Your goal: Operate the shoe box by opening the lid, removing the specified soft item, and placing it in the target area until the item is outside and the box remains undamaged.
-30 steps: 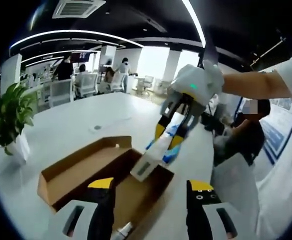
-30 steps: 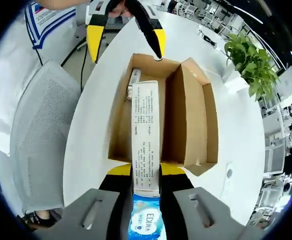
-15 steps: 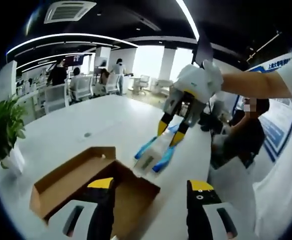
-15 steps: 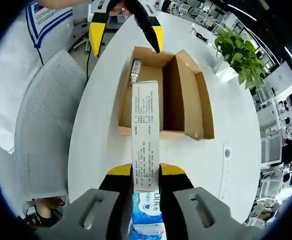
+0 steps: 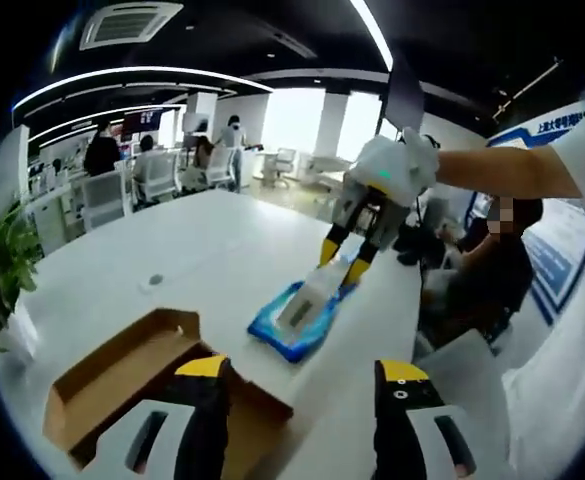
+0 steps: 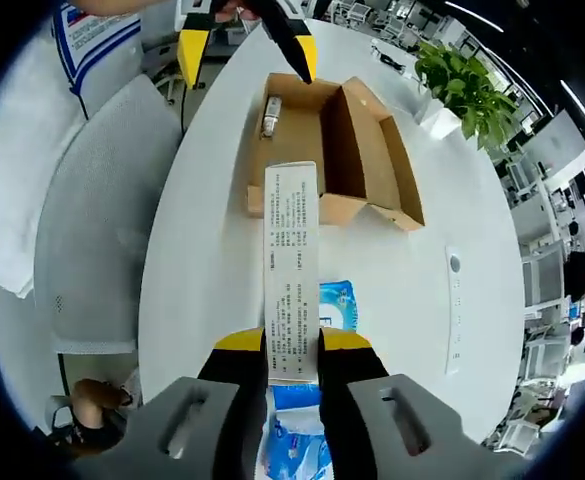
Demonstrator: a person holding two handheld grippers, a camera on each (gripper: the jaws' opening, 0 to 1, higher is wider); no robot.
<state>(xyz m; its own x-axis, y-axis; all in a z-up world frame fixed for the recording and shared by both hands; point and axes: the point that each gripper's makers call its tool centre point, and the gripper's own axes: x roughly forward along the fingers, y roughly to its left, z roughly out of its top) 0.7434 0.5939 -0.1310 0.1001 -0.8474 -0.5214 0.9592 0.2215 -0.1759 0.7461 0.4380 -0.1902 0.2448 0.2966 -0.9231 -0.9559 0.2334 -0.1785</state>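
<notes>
The open brown shoe box (image 5: pixel 122 370) sits on the white table (image 5: pixel 222 250) just ahead of my left gripper (image 5: pixel 303 368), whose jaws stand wide apart with nothing between them. Beyond the box, the soft blue wipes pack (image 5: pixel 294 318) with a white label touches the tabletop, and my right gripper (image 5: pixel 340 260) is shut on its far end. In the right gripper view the pack (image 6: pixel 292 250) runs forward from my right gripper (image 6: pixel 292 342). The shoe box (image 6: pixel 322 150) lies farther off with a small tube (image 6: pixel 270 113) inside. My left gripper (image 6: pixel 247 55) hovers open at its far end.
A grey mesh chair (image 6: pixel 102 230) stands against the table's edge. A potted plant (image 6: pixel 462 80) sits on the table past the box, and a small socket plate (image 6: pixel 454 265) is set into the tabletop. A person (image 5: pixel 487 270) sits behind the right gripper.
My right gripper has carried the pack out of the box and away from it, down to the table beside the box. My left gripper stays open near the box.
</notes>
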